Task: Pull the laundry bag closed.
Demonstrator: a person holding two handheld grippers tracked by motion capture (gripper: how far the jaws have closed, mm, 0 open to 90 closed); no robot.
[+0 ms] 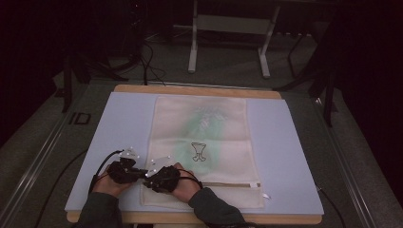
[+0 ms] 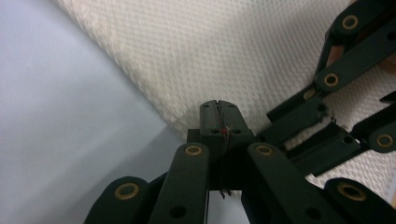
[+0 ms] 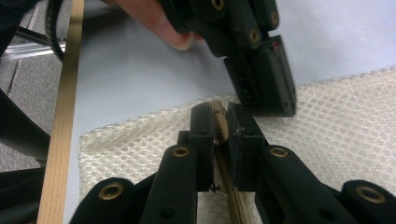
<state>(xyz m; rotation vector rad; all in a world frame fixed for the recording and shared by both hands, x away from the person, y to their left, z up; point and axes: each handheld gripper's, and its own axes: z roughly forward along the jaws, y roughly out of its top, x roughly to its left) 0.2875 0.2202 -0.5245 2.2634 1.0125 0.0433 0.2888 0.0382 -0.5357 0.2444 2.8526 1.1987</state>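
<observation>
**High view: both grippers clamped at the near left corner of a mesh bag**

In the high view, a pale blue rectangular mat (image 1: pixel 95 142) is laid over a wooden table (image 1: pixel 199 89). A cream mesh laundry bag (image 1: pixel 204 142), printed with a small dark outline figure and backed by a faint green shape, is spread flat along the middle of the mat, its zipper (image 1: pixel 228 184) running across the near end.

At the bag's near left corner the left gripper (image 1: pixel 124 172) and the right gripper (image 1: pixel 161 178) are seen side by side, almost touching, each held in a hand with a dark sleeve behind it.

In the left gripper view, the left gripper (image 2: pixel 219 116) is seen clenched on the very edge of the bag (image 2: pixel 210 51), where mesh meets mat (image 2: pixel 60 116); a thin thread is caught between the jaws. The other gripper's black linkage lies just to the right.

In the right gripper view, the right gripper (image 3: pixel 219 122) is seen closed on the tan zipper end (image 3: pixel 220 126) of the bag (image 3: pixel 336 135), with the zipper tape running down between its jaws.
</observation>
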